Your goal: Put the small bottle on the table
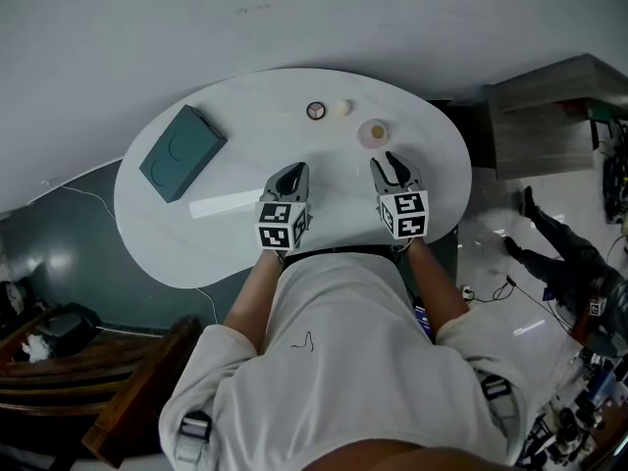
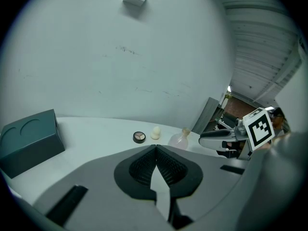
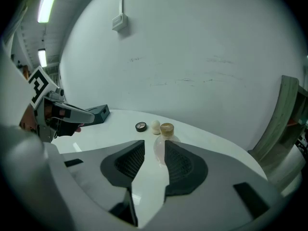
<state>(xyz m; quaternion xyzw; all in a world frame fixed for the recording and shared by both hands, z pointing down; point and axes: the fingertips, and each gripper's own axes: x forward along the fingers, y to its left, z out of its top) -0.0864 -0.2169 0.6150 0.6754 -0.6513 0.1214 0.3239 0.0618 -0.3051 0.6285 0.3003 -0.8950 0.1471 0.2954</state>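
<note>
The small clear bottle (image 1: 373,132) with a tan cap stands upright on the white oval table (image 1: 196,234), right of its middle. My right gripper (image 1: 384,159) sits just behind the bottle, jaws apart. In the right gripper view the bottle (image 3: 166,131) rises just beyond the tips of the right gripper (image 3: 154,143), and the pads do not press on it. My left gripper (image 1: 292,168) rests over the table's near middle. Its tips meet in the left gripper view (image 2: 155,147), with nothing between them. That view shows the bottle (image 2: 179,139) ahead to the right.
A teal box (image 1: 183,151) lies at the table's left. A round compact (image 1: 315,110) and a pale egg-shaped sponge (image 1: 342,107) sit near the far edge, left of the bottle. A grey cabinet (image 1: 549,116) stands off to the right, and dark wooden furniture (image 1: 98,361) at lower left.
</note>
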